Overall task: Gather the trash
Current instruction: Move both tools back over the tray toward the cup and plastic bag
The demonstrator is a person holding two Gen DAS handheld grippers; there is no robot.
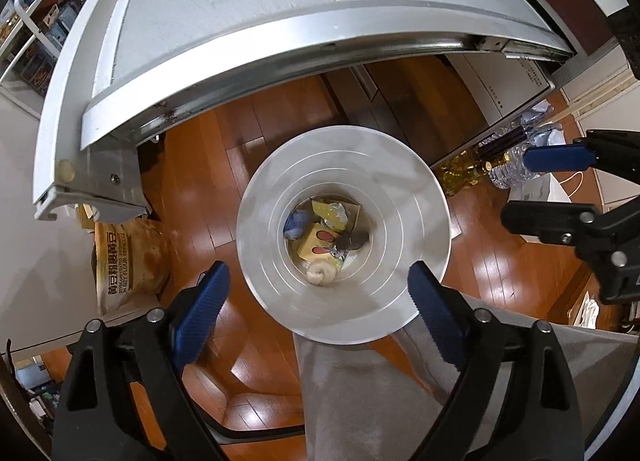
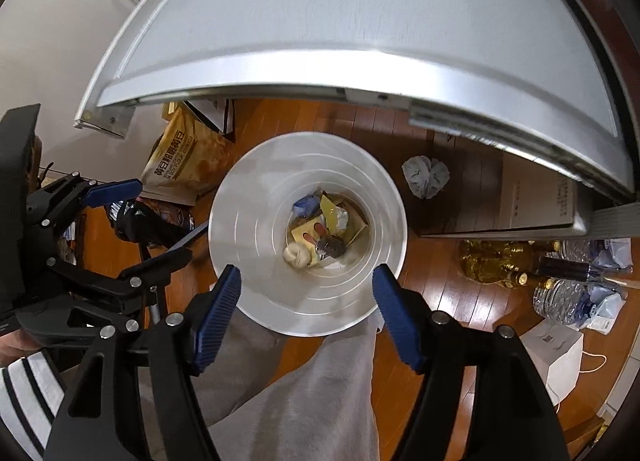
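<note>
Both grippers hang over white bin (image 1: 344, 165), left gripper (image 1: 318, 293) and right gripper (image 2: 306, 307) gaping, empty. Trash (image 1: 326, 239) at bin bottom. Crumpled wad (image 2: 425, 177) on floor beside bin: fetch next, release above centre.

A home: wooden floor (image 1: 256, 129), flour bag (image 1: 128, 261) (bottles (image 2: 560, 293) nearby)

bin (image 1: 272, 197) mouth open, table (image 1: 240, 21) edge overhanging

brown snack bag (image 1: 130, 257) on the floor with big white Chinese letters 黄豆粉裹黄豆, small English words under them ending in "SOY FLOUR", same bag (image 2: 182, 157) in the right view, small print on white box (image 2: 538, 197) too tiny to read
</note>
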